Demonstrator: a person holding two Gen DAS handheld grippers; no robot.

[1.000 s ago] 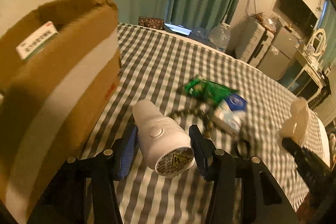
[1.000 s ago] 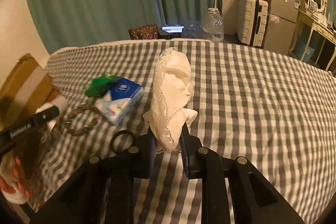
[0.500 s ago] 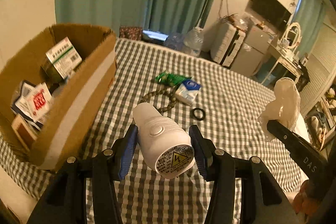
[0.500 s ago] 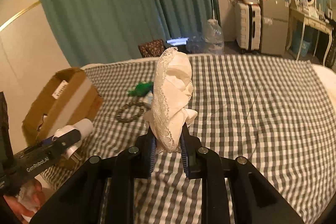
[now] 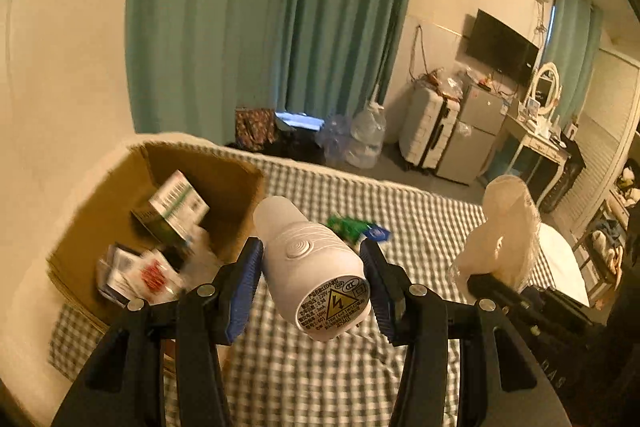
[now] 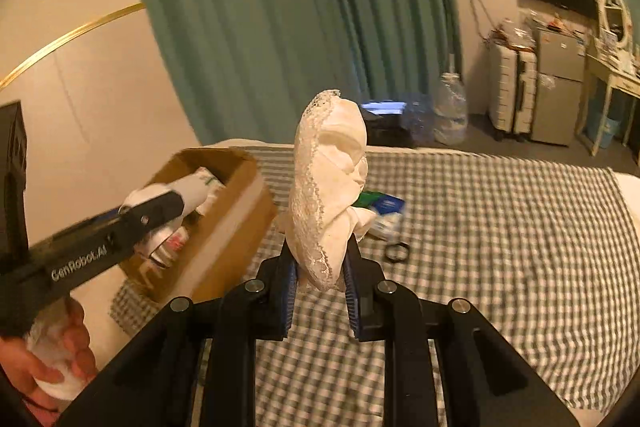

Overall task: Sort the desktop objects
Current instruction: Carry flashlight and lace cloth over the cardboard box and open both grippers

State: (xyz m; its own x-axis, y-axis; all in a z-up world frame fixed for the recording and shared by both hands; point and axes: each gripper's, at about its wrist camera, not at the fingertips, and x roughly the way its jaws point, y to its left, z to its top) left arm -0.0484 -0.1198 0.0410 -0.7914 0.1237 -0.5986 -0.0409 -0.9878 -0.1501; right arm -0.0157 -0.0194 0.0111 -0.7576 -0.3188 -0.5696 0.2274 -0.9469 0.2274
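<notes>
While the left gripper [image 5: 312, 285] clamps its blue-padded jaws on a white plastic cylindrical night-light with a yellow warning label on its base [image 5: 316, 271], that device hangs in the air just beside the near rim of an open brown cardboard box [image 5: 236, 183]. Its domed end points toward the box. The right gripper [image 6: 320, 277] is closed tight on a bunched cream cloth with a lace edge [image 6: 326, 187], held upright above the green-and-white checked cover [image 6: 500, 227]. Inside the box lie small printed cartons, one green and white [image 5: 176, 205]. Farther out on the cover rest a black ring [image 6: 397, 251], a blue-and-white tissue packet [image 6: 386, 213] and a green wrapper [image 5: 346, 225]. Teal curtains [image 6: 280, 19] hang behind.
</notes>
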